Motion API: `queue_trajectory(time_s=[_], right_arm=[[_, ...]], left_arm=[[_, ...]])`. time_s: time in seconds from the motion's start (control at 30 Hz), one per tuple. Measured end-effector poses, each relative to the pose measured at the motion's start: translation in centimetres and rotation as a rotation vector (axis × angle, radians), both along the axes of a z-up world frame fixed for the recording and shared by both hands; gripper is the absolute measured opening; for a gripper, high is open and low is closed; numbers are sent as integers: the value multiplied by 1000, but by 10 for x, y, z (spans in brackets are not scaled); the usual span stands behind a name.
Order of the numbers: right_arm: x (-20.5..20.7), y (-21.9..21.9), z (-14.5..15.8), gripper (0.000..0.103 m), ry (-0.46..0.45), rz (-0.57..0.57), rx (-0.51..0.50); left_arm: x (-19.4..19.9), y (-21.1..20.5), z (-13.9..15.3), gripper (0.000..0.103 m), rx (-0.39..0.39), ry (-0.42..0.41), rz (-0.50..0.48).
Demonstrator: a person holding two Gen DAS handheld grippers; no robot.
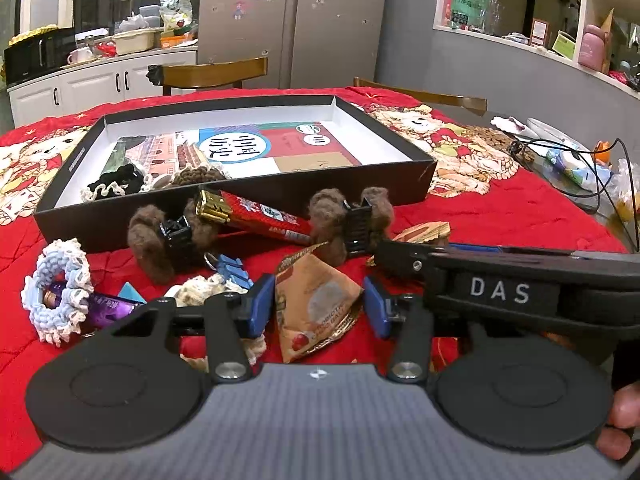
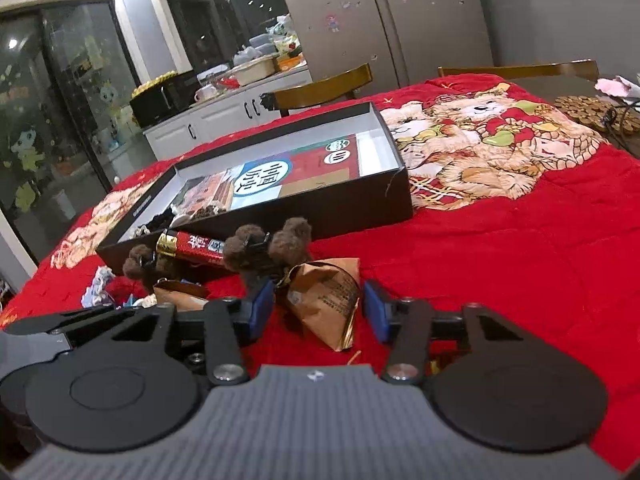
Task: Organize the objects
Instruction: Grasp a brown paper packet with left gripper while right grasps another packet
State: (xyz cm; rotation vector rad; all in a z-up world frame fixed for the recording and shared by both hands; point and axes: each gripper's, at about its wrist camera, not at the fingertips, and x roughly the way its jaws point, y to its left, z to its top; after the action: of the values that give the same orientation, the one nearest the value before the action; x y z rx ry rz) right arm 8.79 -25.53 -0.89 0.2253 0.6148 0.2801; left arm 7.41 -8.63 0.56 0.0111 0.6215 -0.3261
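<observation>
Each of your grippers, left gripper (image 1: 316,310) and right gripper (image 2: 318,308), brackets a light, crinkly brown snack packet (image 1: 314,304) (image 2: 324,300) lying before the black box (image 1: 384,194); whether the pads bite I cannot tell, so pinch mid-body gently.

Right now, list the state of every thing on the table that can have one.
left tool, closed on apple-print packet
right tool, closed on brown packet
black box, open, no lid, partly filled
red snack bar, outside the box, propped on fuzzy brown clips
blue-white scrunchie, outside the box, on the cloth
</observation>
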Motion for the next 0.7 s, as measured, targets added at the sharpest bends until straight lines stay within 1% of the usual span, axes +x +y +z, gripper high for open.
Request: queue_trajectory(time_s=[0.23,0.3,0.37,0.53,0.6,0.7], right_arm=[[-1,1,0,54,-1,-5,-2],[-2,-1,0,50,-2,-17,6],[-2,-3,0,49,-4,-15,20],[-5,-2,0,41,-12,-11,30],[-8,-3,1,40,-22,-14,37],[-12,-10,2,40,-42,-50,66]], left_arm=[[-1,-1,0,55,2,-1,-2],[-1,1,0,55,-6,-3,-5],[-2,1,0,55,-11,-2,-8],[-4,-1,0,54,-3,-12,-19],[-6,-2,2,54,0,-25,-24],[-14,-3,5,54,5,-64,-32]])
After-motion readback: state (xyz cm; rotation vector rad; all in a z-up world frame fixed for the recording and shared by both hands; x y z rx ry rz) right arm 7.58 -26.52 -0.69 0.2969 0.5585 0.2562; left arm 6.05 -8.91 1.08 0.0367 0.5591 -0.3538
